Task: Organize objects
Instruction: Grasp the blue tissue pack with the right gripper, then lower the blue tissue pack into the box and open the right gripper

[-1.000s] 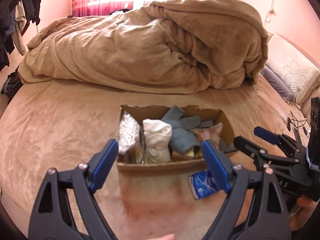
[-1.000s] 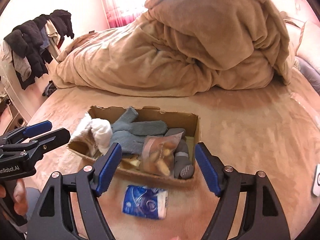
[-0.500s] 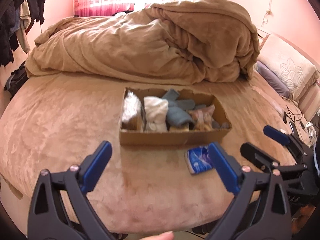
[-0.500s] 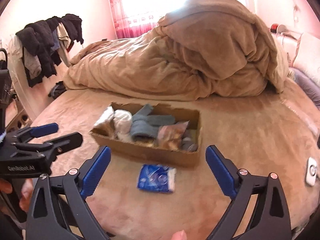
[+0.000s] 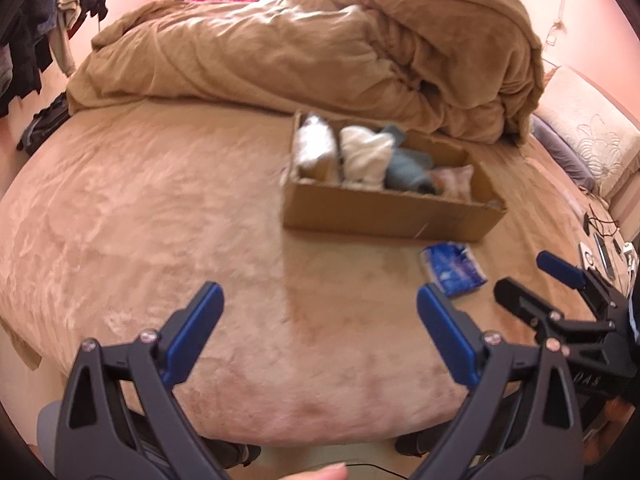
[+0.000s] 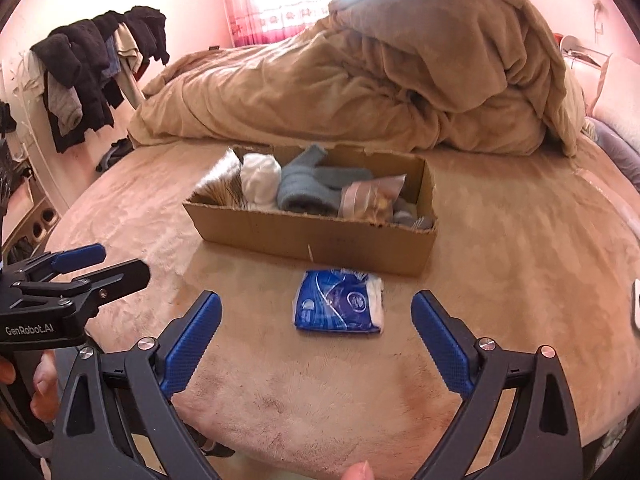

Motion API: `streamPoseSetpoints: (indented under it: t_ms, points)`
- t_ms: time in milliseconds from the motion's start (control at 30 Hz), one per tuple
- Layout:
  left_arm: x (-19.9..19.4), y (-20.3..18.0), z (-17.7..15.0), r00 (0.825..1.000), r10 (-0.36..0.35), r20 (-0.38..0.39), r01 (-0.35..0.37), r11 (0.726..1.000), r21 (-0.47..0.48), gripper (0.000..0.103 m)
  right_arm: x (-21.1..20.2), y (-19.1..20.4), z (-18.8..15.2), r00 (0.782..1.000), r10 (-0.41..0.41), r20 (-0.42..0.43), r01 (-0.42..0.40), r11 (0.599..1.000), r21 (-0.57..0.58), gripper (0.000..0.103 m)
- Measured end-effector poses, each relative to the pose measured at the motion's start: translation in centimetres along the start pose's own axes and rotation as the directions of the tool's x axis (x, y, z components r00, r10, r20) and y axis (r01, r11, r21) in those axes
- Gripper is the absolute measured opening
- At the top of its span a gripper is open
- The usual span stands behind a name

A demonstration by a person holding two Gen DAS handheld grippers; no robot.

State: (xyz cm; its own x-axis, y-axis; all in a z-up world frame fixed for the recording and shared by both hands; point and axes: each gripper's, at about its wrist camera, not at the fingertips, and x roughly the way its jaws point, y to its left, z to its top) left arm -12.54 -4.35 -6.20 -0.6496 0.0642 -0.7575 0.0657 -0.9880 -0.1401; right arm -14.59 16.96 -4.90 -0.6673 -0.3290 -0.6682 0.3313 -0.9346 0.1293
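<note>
- Right wrist view: blue plastic tissue pack [image 6: 339,307] lies flat on tan bed cover [image 6: 520,260], just in front of brown cardboard box [image 6: 312,236], not touching it.
- Right gripper [image 6: 316,344] spread wide, empty, pack ahead between its fingers.
- Left gripper [image 5: 320,336] also spread, empty; pack [image 5: 452,268] ahead to its right.

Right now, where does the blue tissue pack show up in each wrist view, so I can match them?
Left wrist: the blue tissue pack lies right of centre on the bed, just past the left gripper.
Right wrist: the pack lies near centre, ahead of the open right gripper.
Shared landmark: the cardboard box sits just behind the pack in both views.
</note>
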Motion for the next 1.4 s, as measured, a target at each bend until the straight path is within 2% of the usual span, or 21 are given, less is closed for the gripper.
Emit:
streamPoseSetpoints:
  t_ms: [333, 533, 700, 767, 1033, 1400]
  points:
    - [3.7, 2.4, -1.0, 0.999, 0.014, -0.036, -0.014, 1.000, 0.002, 0.098, 5.4, -0.5, -1.3, 0.995, -0.017, -0.094, 0.017, 1.000, -0.002, 0.097]
    - [6.3, 3.1, -1.3, 0.997, -0.006, -0.080, 0.006, 1.000, 0.001, 0.098, 8.5, -0.9, -1.6, 0.988, -0.027, -0.151, 0.027, 1.000, -0.003, 0.097]
    - [7.4, 2.9, -1.4, 0.995, -0.026, -0.093, 0.026, 1.000, -0.002, 0.098, 9.7, -0.6, -2.0, 0.985, -0.070, -0.159, 0.063, 0.997, -0.049, 0.085]
    - [7.5, 2.6, -1.4, 0.995, -0.031, -0.094, 0.031, 1.000, 0.003, 0.097, 9.5, -0.8, -2.2, 0.986, -0.073, -0.149, 0.066, 0.997, -0.048, 0.077]
    - [5.8, 0.9, -0.7, 0.994, -0.072, -0.079, 0.073, 0.997, 0.014, 0.097, 8.3, -1.2, -1.9, 0.986, -0.057, -0.156, 0.051, 0.998, -0.043, 0.076]
    - [2.0, -1.8, 2.6, 0.997, -0.073, -0.013, 0.073, 0.996, 0.052, 0.097, 2.4, -1.5, 1.9, 0.996, -0.050, -0.071, 0.047, 0.998, -0.043, 0.076]
